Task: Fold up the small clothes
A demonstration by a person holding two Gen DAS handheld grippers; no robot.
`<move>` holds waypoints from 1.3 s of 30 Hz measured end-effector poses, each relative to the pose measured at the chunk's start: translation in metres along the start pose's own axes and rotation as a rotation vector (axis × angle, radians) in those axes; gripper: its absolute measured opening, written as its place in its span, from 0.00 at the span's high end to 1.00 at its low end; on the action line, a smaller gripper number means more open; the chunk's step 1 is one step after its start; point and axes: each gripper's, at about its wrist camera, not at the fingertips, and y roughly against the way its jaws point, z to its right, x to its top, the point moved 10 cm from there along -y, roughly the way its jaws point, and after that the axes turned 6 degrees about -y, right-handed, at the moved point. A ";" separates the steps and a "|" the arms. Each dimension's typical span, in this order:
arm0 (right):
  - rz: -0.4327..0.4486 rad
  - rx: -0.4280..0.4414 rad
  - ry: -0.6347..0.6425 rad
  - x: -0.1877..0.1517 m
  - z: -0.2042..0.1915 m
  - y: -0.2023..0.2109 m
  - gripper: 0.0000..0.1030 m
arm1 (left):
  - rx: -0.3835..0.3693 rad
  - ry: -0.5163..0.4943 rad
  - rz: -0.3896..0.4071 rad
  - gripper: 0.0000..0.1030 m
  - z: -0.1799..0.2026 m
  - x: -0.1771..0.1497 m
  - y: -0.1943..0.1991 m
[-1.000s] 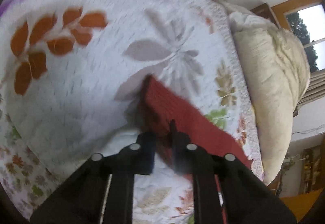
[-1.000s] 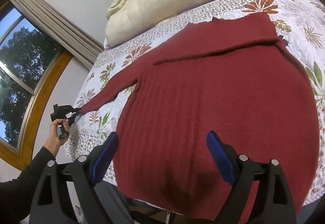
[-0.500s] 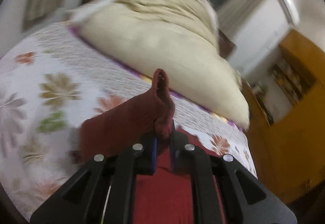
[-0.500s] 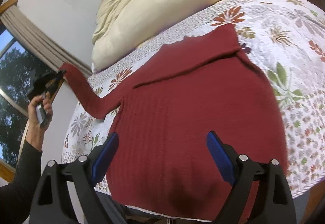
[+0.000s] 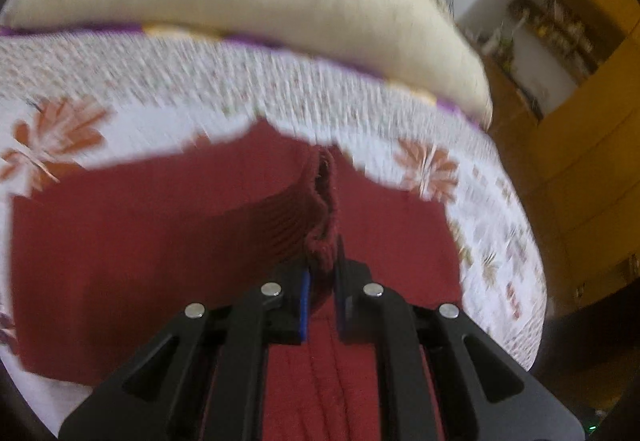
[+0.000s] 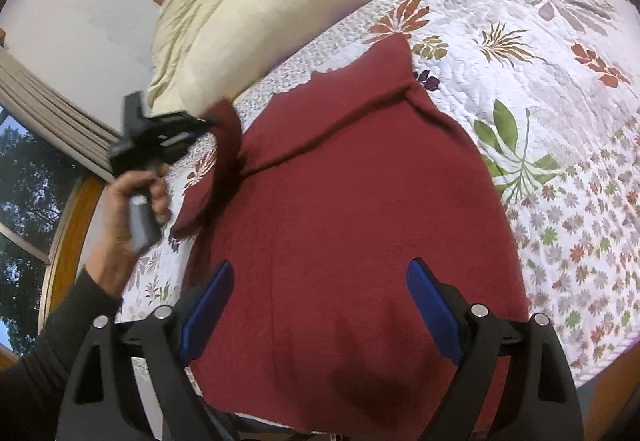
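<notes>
Left gripper [image 5: 322, 277] pinched the dark red knitted sweater's [image 6: 360, 209] sleeve cuff [image 5: 324, 201], blurred; right gripper [image 6: 320, 305] gaped empty above the sweater's hem.

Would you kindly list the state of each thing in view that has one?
Dark red knitted sweater: spread flat on the floral quilt, far sleeve already folded in.
Sweater's near sleeve: lifted by its cuff.
Left gripper: shut on the cuff.
Right gripper: open, empty, above the hem.
</notes>
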 end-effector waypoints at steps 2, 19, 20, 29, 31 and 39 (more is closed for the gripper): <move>-0.004 -0.005 0.007 0.007 0.001 -0.005 0.14 | -0.011 -0.003 -0.032 0.74 0.004 -0.009 -0.020; -0.429 0.230 -0.118 0.129 -0.074 -0.237 0.40 | -0.162 0.202 0.059 0.17 -0.025 -0.172 0.079; -0.442 0.195 -0.106 0.128 -0.075 -0.250 0.40 | -0.158 0.202 0.059 0.17 -0.025 -0.180 0.082; -0.501 0.111 0.018 0.121 -0.106 -0.282 0.88 | -0.159 0.236 0.047 0.14 -0.038 -0.207 0.072; -0.473 0.122 0.049 0.135 -0.120 -0.271 0.94 | -0.161 0.236 0.046 0.14 -0.038 -0.208 0.072; -0.204 0.171 0.121 0.249 -0.135 -0.158 0.94 | -0.151 0.210 0.043 0.13 -0.037 -0.210 0.066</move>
